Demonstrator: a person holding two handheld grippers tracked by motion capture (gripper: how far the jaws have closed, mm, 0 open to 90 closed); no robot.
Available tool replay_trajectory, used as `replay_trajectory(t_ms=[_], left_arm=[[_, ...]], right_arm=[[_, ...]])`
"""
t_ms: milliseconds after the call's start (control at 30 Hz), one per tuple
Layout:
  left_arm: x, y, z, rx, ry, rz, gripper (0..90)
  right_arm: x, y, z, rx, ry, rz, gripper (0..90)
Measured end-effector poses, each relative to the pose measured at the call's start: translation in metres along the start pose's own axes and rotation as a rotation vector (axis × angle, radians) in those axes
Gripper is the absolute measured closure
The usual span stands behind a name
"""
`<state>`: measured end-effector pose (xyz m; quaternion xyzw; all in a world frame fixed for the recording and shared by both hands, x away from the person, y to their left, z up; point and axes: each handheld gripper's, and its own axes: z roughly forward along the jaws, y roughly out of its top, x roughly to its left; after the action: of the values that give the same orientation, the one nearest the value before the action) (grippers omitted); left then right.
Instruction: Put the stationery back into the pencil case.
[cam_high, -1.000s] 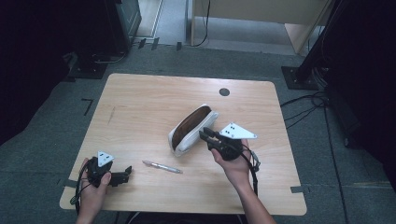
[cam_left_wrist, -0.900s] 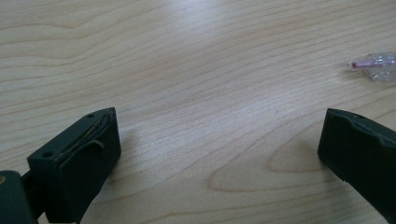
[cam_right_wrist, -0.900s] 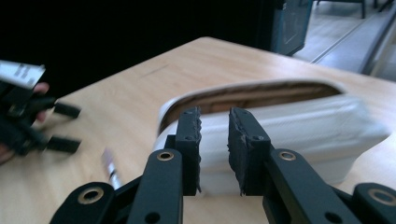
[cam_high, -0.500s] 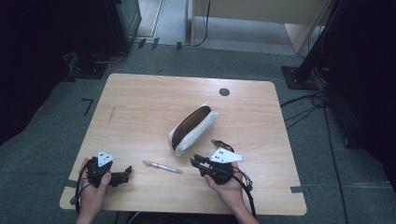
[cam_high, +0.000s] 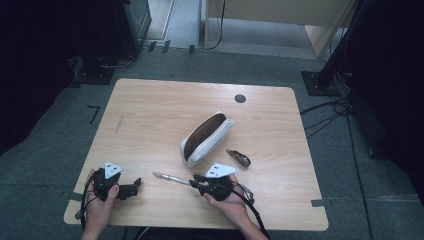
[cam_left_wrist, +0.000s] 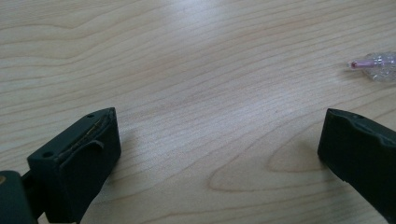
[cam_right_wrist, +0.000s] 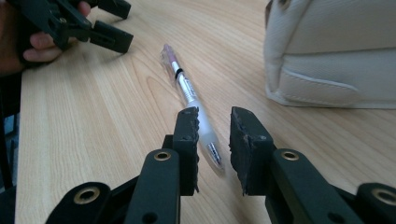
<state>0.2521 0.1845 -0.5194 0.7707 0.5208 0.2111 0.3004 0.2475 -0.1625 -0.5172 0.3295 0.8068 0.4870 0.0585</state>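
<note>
A clear pen with a pink tip (cam_high: 170, 177) lies on the wooden table (cam_high: 150, 115) near its front edge. My right gripper (cam_high: 196, 181) is low over the pen's right end. In the right gripper view the pen (cam_right_wrist: 187, 88) runs between the jaws of the right gripper (cam_right_wrist: 215, 126), which stand a narrow gap apart, have just opened a little and do not press on it. My left gripper (cam_high: 135, 186) rests at the front left, its jaws wide open (cam_left_wrist: 219, 140) with nothing between them. The pen's tip (cam_left_wrist: 373, 65) lies ahead of it.
A white pencil case (cam_high: 206, 138) with a brown inside lies open at mid-table, close to my right gripper (cam_right_wrist: 327, 51). A small dark object (cam_high: 239, 158) sits just right of it. A black round grommet (cam_high: 240, 98) marks the far side.
My right hand has come down and toward the front edge, from beside the pencil case to the pen's end. The small dark object now lies bare beside the case. The left hand stayed put.
</note>
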Motion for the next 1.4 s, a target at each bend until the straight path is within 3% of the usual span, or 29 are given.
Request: replay_trajectory(t_ms=[300,567,833,1233,1400], left_arm=[[0.0,0.0,0.0,0.001,0.0,0.002,0.0],[0.0,0.0,0.0,0.001,-0.001,0.002,0.0],[0.0,0.0,0.0,0.001,-0.001,0.002,0.0],[0.0,0.0,0.0,0.001,-0.001,0.003,0.0],[0.0,0.0,0.0,0.0,-0.001,0.002,0.0]], right_arm=[[0.001,0.002,0.011,0.048,0.005,-0.015,71.2],[0.006,0.004,0.018,0.122,-0.019,-0.064,72.2],[0.007,0.002,0.016,0.126,-0.012,-0.085,74.5],[0.011,-0.001,0.013,0.125,-0.038,-0.117,81.8],[0.009,-0.002,0.007,0.094,-0.006,-0.081,82.0]])
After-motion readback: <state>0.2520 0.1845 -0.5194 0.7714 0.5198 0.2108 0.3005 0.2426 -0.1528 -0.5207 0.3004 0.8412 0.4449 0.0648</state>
